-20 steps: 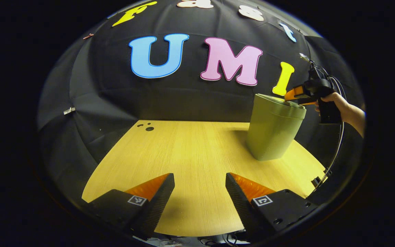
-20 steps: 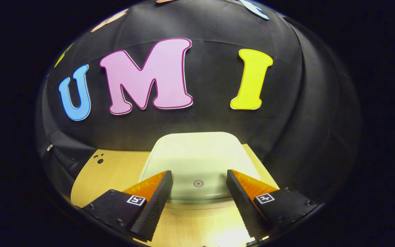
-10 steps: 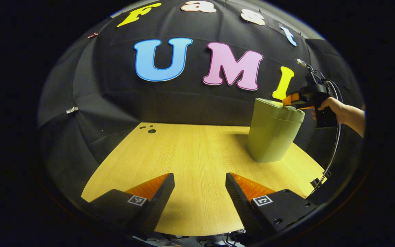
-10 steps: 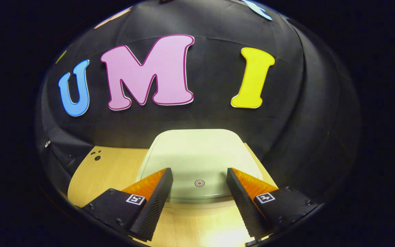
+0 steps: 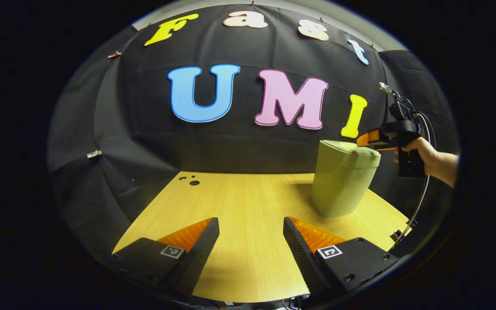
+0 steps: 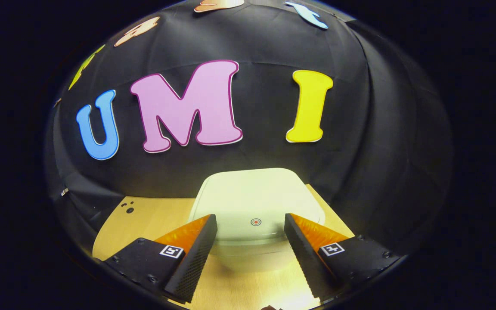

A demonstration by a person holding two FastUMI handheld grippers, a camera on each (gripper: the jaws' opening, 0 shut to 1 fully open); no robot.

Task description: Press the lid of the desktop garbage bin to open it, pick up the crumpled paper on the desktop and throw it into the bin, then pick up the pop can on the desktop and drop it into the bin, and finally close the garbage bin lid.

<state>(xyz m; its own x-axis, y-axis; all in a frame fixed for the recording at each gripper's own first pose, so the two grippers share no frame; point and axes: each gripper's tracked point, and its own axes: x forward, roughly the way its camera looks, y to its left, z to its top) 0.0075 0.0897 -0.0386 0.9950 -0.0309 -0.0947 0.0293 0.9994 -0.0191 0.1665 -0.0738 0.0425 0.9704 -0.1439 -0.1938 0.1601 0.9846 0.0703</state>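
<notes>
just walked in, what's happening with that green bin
A person holds a gripper in each hand. The right gripper is open, poised at the near edge of the green bin's lid, which is closed, its fingers either side of the lid's red dot. The left gripper is open over bare wooden table.
</notes>
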